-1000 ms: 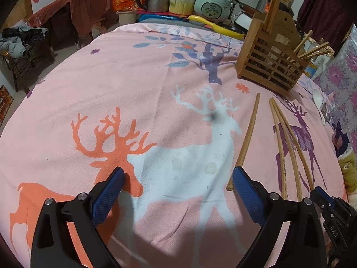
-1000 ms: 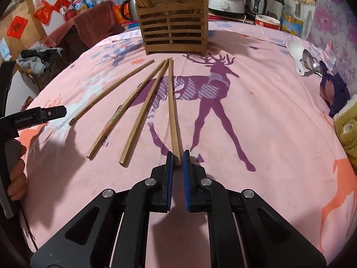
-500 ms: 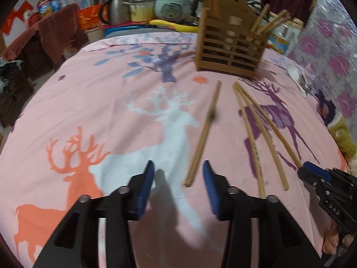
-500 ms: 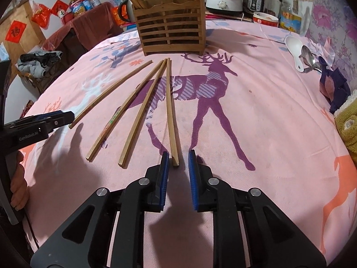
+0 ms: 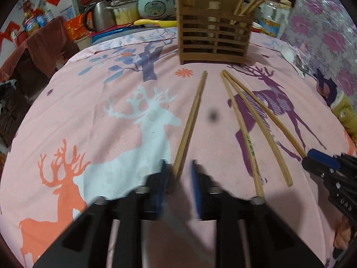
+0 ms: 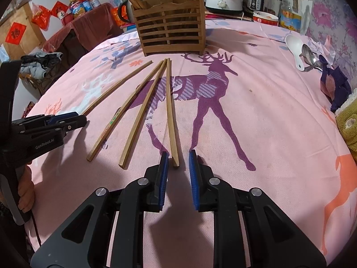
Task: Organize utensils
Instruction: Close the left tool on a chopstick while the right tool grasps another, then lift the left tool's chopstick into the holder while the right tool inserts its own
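Now: four slim wooden chopsticks fan out on the pink deer-print cloth (image 6: 267,122), far ends toward the slatted wooden holder (image 6: 171,26). The left gripper (image 5: 179,178), jaws just closing, clamps the leftmost chopstick (image 5: 189,125) at its near end. The right gripper (image 6: 177,169), jaws slightly parted after opening, straddles the rightmost chopstick (image 6: 170,111) at its near end without touching it.
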Demonstrator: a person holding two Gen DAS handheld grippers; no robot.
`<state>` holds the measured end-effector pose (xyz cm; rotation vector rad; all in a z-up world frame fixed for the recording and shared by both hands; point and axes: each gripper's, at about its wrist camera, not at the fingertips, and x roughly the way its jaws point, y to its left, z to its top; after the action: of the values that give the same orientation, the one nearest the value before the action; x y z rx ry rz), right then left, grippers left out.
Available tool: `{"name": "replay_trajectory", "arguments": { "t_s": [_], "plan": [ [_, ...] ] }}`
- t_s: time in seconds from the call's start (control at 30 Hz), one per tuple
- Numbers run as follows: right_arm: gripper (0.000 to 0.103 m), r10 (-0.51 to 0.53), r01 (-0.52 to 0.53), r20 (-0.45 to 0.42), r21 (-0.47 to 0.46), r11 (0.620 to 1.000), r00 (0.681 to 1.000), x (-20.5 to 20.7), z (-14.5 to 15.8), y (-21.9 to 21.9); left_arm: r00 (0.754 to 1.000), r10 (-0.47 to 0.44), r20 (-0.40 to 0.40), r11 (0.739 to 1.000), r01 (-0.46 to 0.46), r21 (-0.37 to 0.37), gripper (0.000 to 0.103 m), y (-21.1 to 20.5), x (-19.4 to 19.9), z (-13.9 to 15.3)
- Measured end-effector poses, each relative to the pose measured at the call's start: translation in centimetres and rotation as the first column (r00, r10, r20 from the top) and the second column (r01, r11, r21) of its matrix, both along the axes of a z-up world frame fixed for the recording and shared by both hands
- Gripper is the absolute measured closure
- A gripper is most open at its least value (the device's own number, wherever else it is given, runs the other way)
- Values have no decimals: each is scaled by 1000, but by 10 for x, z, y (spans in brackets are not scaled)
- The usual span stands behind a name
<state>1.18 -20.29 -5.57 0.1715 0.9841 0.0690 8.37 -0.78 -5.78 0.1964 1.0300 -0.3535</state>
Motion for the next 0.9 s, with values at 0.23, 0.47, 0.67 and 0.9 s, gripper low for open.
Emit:
{"name": "replay_trajectory", "arguments": {
  "t_s": [0.23, 0.47, 0.67, 0.9],
  "plan": [
    [83, 8, -8, 1, -7, 1000, 1000, 1, 0, 1, 1000, -22, 18, 999, 21, 24, 97, -6, -7, 0],
    [96, 7, -7, 28, -7, 1000, 1000, -2, 5, 2, 999, -20, 33, 1000, 19, 21, 97, -4, -11, 3],
    [96, 7, -5, 106, -21, 1000, 994, -8, 17, 4, 998, 1, 65, 1000, 1, -29, 97, 5, -17, 16],
    [96, -11, 8, 203, 15, 1000, 979, -14, 47, -1, 998, 45, 36, 994, -41, -101, 97, 16, -11, 42]
  ]
}}
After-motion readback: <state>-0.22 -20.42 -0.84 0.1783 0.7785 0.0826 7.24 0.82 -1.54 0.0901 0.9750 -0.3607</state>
